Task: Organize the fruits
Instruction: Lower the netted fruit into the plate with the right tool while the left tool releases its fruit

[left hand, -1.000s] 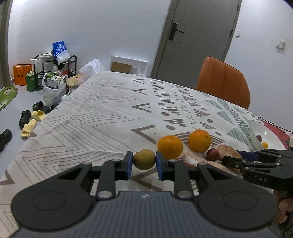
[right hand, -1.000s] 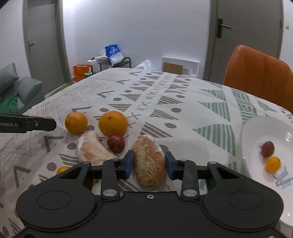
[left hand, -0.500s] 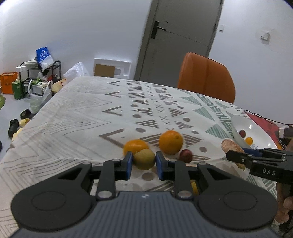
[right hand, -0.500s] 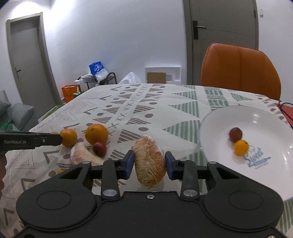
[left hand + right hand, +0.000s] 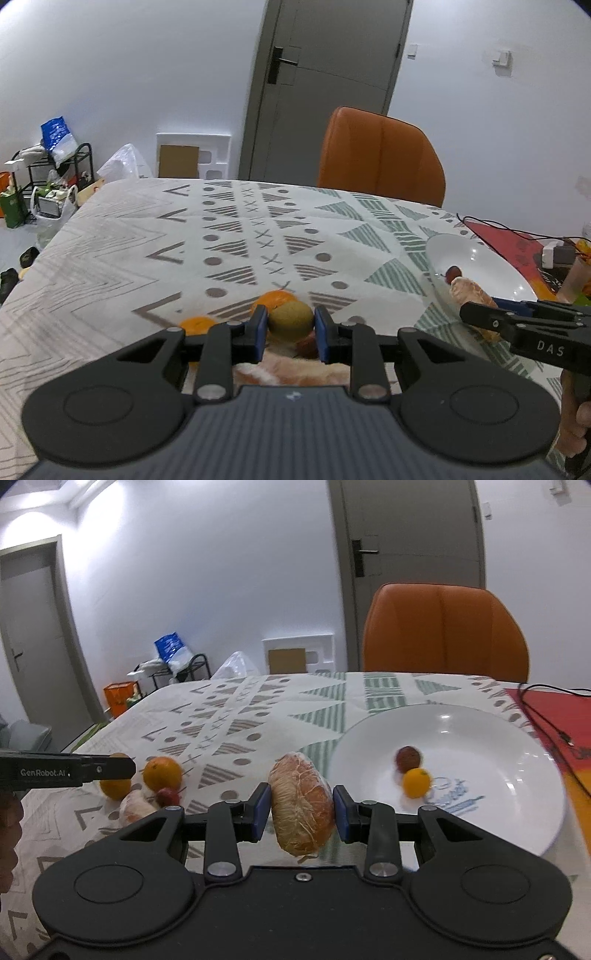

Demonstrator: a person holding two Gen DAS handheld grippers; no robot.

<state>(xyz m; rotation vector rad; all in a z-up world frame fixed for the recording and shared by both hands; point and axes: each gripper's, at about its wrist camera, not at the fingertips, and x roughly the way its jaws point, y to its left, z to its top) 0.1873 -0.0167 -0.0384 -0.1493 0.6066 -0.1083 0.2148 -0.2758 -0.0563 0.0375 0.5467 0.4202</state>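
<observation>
- Right gripper (image 5: 300, 812): jaws clamped on the peeled pomelo piece (image 5: 301, 805), wrapped in film. It is lifted off the cloth and now hangs just beside the near rim of the white plate (image 5: 517, 812). A sec ago it was low among the loose fruit, w/ the plate far to the right edge.
- Left gripper (image 5: 290, 328): jaws shut on the small green-brown fruit (image 5: 290, 319), maybe a kiwi, hard to be sure. It was low over the cloth before; now it is raised and turned toward the plate (image 5: 480, 258) too.
- Plate holds already 2 items: a dark red fruit (image 5: 407, 758) and a small orange one (image 5: 416, 782), touching each other.
- Left on the tablecloth (image 5: 240, 716): two oranges (image 5: 162, 773), a second pomelo piece (image 5: 135, 810), a small red fruit (image 5: 168, 796), all close together.
- Meaning, in my judgement: both hands are in the carry phase, pick is done. Next is to go over the rim and release, right one first as it is nearer. Approx. four fruits remain after that.
- Risk: the pomelo piece is large, it may roll into the two small fruits.
</observation>
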